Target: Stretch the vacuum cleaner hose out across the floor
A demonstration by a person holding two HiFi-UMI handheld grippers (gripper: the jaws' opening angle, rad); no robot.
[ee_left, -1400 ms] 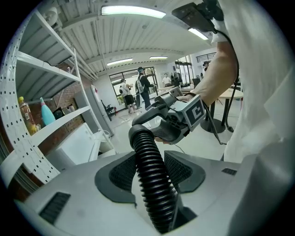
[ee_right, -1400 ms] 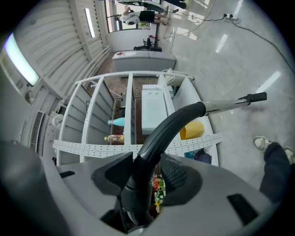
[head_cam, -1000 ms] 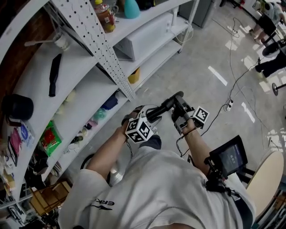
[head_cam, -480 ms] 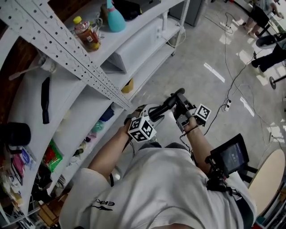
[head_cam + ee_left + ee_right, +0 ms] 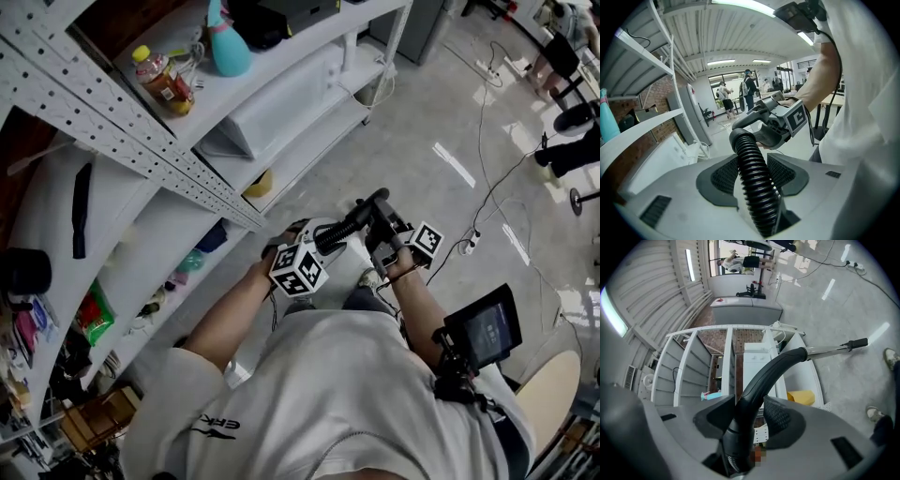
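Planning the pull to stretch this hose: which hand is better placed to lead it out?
Probably right. The right gripper clamps the rigid curved handle by the wand, toward open floor; the left gripper only pinches flexible ribbed hose.

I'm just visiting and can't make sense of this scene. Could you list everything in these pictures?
Hose: one, black, ribbed, middle of the scene.
Curved handle: one, black, at the hose's end.
Wand: one, silver, beyond the handle.
Shelving: one unit, white, at left.
Tall bottle: one, teal, upper shelf.
Capped bottle: one, amber with yellow cap, same shelf.
Power strip: one, white, on the grey floor.
Screen: one, black, lower right.
Person: one, white shirt.
Left gripper: one, grey, shut on the hose.
Right gripper: one, grey, shut on the curved handle.
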